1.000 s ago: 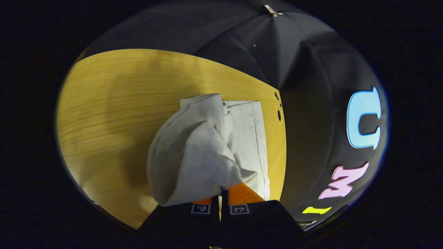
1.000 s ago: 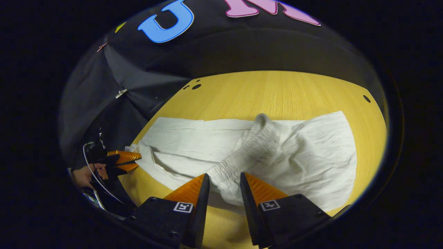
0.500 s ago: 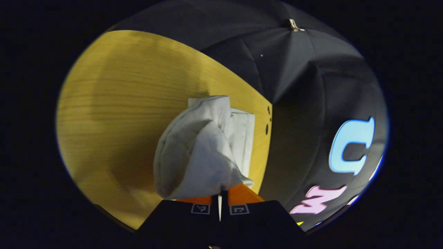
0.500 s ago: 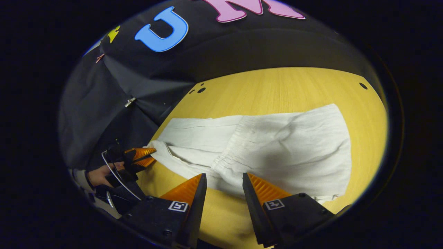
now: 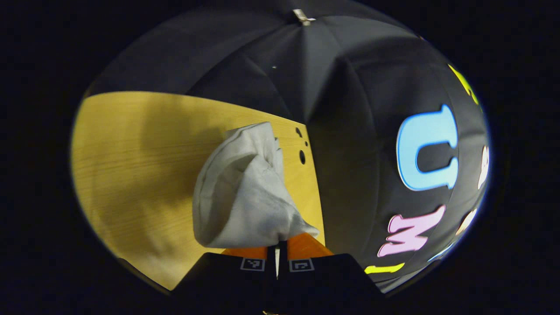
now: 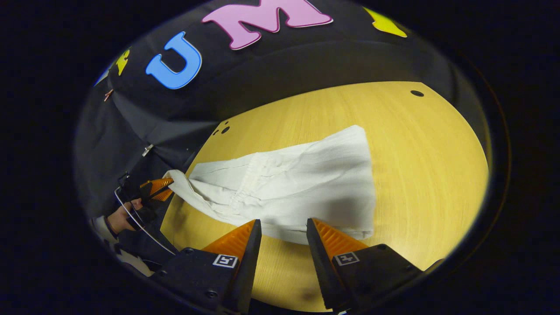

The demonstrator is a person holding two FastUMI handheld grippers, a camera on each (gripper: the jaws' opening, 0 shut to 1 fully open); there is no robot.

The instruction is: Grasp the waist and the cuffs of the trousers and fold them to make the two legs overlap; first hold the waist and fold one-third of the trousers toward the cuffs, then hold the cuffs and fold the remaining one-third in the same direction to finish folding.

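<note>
White trousers (image 6: 297, 188) lie on the wooden table (image 6: 420, 175), with the waist part folded over the legs. My right gripper (image 6: 283, 227) is open just short of the near edge of the fabric, nothing between its fingers. My left gripper (image 5: 278, 245) is shut on the cuff end of the trousers (image 5: 245, 192), which bunches up and hangs from its fingers above the table (image 5: 131, 166). In the right gripper view the left gripper (image 6: 164, 189) shows at the far left, held by a hand (image 6: 120, 216), lifting the cuff end off the table's left end.
The table's left end has small dark holes (image 6: 223, 130) near its corner, and another hole (image 6: 416, 93) at the far right. The black booth wall (image 5: 350, 131) stands close behind the table. Bare wood lies to the right of the trousers.
My right gripper let go of the waistband, which now lies flat on the legs, and drew back. My left gripper kept hold of the cuffs and raised them.
</note>
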